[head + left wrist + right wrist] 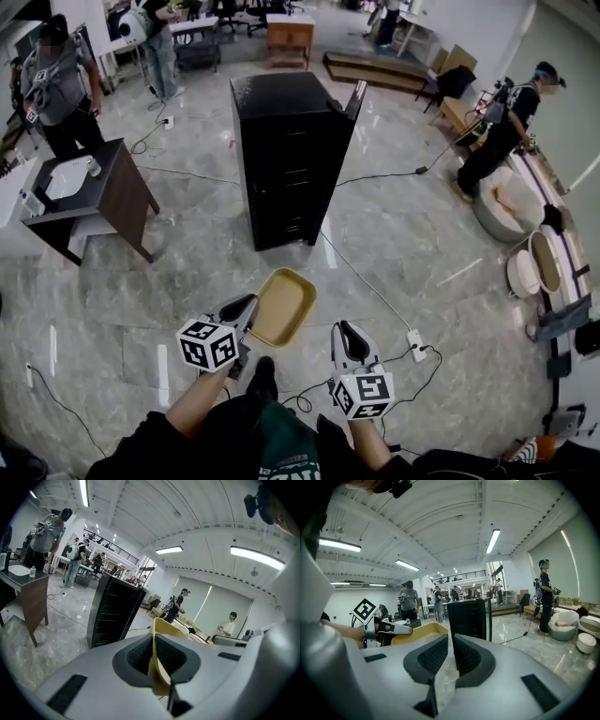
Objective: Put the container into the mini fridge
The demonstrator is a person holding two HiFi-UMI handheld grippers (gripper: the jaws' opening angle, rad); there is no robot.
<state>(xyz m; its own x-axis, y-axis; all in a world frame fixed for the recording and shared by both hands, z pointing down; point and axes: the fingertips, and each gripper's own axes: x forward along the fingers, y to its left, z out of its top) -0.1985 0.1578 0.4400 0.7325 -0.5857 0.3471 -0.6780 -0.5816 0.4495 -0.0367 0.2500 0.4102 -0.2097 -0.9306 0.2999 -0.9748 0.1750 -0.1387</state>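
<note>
Rim of the yellow container [281, 305] is pinched between the jaws of the left gripper [246, 306], so the shallow tub is held out over the floor, roughly level. The right gripper [349, 330] is carried beside it, jaws drawn nearly together on nothing. The tub is best kept level and the pinch firm, since only one thin wall is gripped. The black mini fridge [281, 169] stands well apart ahead, its door [355, 99] seemingly ajar on the far side; the empty gripper could be used there. A white cable [366, 279] and power strip [415, 341] lie between and should be stepped over. A dark desk [112, 192] stands off left.
</note>
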